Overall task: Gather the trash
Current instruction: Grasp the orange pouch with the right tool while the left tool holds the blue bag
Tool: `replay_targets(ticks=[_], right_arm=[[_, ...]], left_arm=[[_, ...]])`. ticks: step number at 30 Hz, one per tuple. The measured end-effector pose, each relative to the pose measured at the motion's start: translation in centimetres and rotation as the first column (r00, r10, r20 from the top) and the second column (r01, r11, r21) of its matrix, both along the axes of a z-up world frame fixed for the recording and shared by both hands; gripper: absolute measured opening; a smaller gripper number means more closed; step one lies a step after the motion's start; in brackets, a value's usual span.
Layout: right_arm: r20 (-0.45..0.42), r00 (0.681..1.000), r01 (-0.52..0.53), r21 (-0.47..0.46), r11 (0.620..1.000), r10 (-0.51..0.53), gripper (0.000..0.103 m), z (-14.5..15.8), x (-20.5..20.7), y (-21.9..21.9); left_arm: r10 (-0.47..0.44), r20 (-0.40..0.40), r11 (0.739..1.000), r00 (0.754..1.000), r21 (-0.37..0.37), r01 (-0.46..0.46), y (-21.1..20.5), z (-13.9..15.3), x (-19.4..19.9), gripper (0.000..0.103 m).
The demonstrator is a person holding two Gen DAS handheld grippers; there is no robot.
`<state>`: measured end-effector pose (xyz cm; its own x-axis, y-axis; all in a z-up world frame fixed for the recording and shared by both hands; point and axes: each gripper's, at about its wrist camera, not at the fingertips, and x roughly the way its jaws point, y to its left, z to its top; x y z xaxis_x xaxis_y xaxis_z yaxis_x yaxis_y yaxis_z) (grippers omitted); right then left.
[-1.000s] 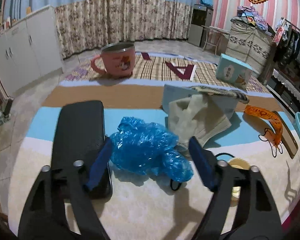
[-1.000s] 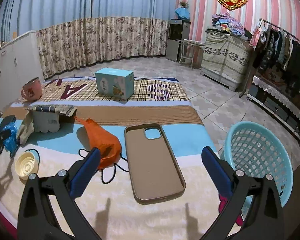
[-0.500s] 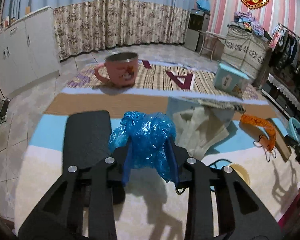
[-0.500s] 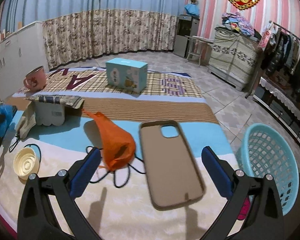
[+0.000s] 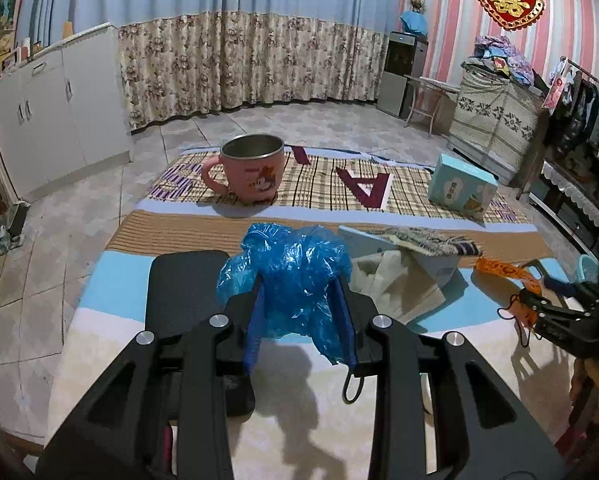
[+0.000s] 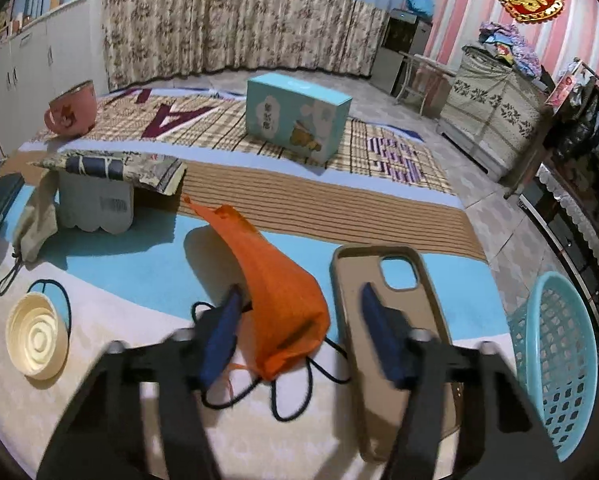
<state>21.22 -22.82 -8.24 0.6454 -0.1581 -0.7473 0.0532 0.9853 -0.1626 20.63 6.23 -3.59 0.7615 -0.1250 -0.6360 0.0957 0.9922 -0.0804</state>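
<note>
My left gripper (image 5: pixel 299 320) is shut on a crumpled blue plastic bag (image 5: pixel 295 272) and holds it just above the striped mat. My right gripper (image 6: pixel 303 328) is part closed, with its blurred blue fingers on either side of an orange drawstring bag (image 6: pixel 275 292) that lies on the mat; they do not visibly press it. The orange bag also shows in the left wrist view (image 5: pixel 507 272), with the right gripper (image 5: pixel 555 312) beside it. A turquoise mesh basket (image 6: pixel 555 360) stands at the right off the mat.
A black phone (image 5: pixel 183 304) lies left of the blue bag. A beige cloth pouch (image 5: pixel 395 284), a torn box (image 6: pixel 99 188), a pink mug (image 5: pixel 251 172), a turquoise carton (image 6: pixel 295 120), a tan phone case (image 6: pixel 395 312) and a cream lid (image 6: pixel 35 336) lie on the mat.
My left gripper closed on the blue bag and lifted it off the mat. My right gripper moved left over the orange bag and its jaws narrowed around it.
</note>
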Motion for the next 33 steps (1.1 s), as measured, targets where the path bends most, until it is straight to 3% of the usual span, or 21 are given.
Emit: replay_targets(ticks=[1,6,9,10,20,33], right_arm=[[-0.013,1.0,0.0,0.012,1.0,0.0,0.031,-0.2,0.2,-0.1],[0.008,1.0,-0.002,0.014,1.0,0.002,0.027,0.2,-0.4,-0.5],[0.036,0.999,-0.007,0.018,1.0,0.007,0.005,1.2,-1.0,-0.9],[0.049,0.999,-0.004,0.02,1.0,0.004,0.003,1.6,-1.3,-1.2],[0.126,0.992,0.002,0.06,0.998,-0.009,0.003,5.4,-3.5,-5.1],[0.167,0.984,0.04,0.094,0.995,-0.055,0.003,7.0,-6.7,-10.1]], left_arm=[[0.001,0.005,1.0,1.0,0.001,-0.001,-0.1,0.3,-0.1,0.03],[-0.006,0.027,1.0,1.0,0.009,0.006,-0.8,1.4,-0.8,0.03],[-0.017,0.033,1.0,0.999,0.008,0.016,-1.5,1.8,-1.0,0.03],[-0.021,0.034,1.0,0.999,0.007,0.021,-1.8,1.9,-1.1,0.03],[-0.078,0.051,0.997,0.996,0.005,0.078,-5.8,3.1,-2.3,0.03],[-0.168,0.06,0.986,0.984,0.002,0.168,-11.5,3.8,-3.7,0.03]])
